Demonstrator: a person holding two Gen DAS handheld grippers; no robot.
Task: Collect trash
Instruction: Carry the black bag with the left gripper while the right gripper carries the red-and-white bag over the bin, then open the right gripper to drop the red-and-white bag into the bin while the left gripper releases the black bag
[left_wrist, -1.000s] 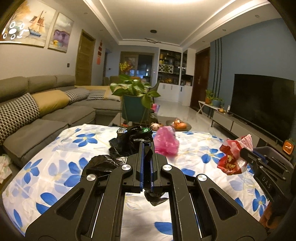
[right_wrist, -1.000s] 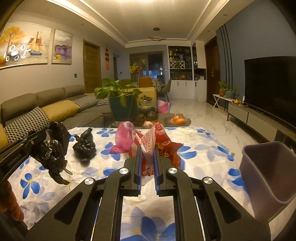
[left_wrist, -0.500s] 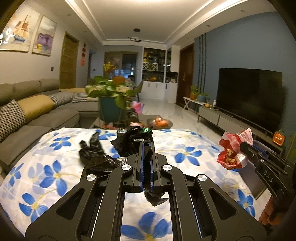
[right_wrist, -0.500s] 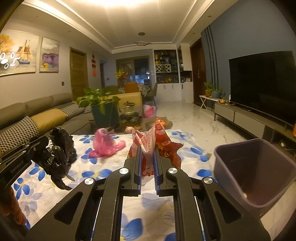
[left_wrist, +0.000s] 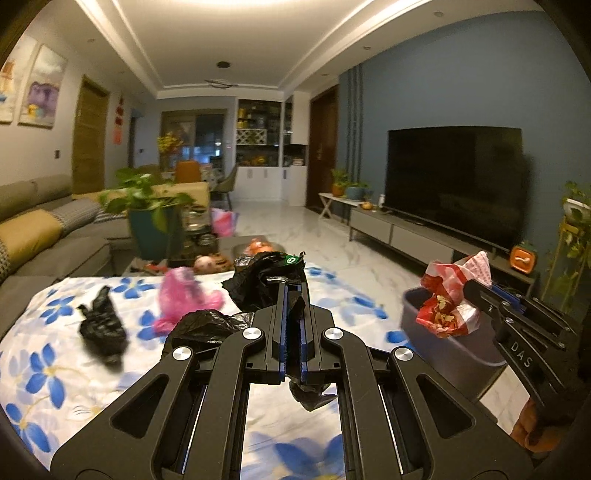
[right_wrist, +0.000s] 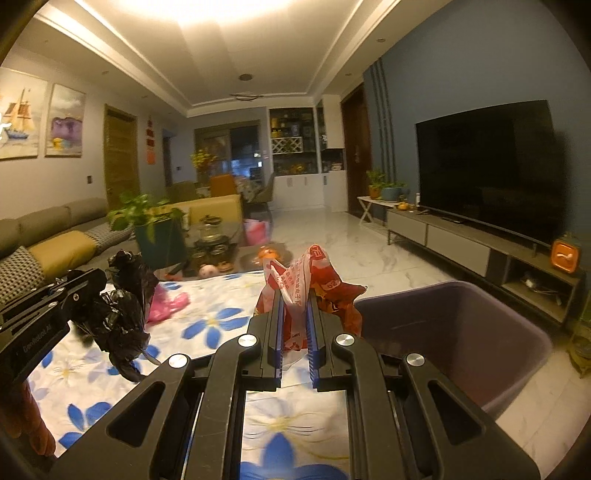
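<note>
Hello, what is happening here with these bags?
A person is clearing trash from the flowered table. The left gripper is shut on a black bag; the right gripper is shut on a red bag beside the bin. A pink bag and another black bag lie on the table.

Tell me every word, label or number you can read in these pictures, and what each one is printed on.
"DAS" on the body of the right gripper, seen from the left wrist view.
Pale lettering on the side of the left gripper: too blurred to read.
Printed characters on the red and white bag: too small and crumpled to read.
A white mark on a green sticker on the black bag: unreadable.
</note>
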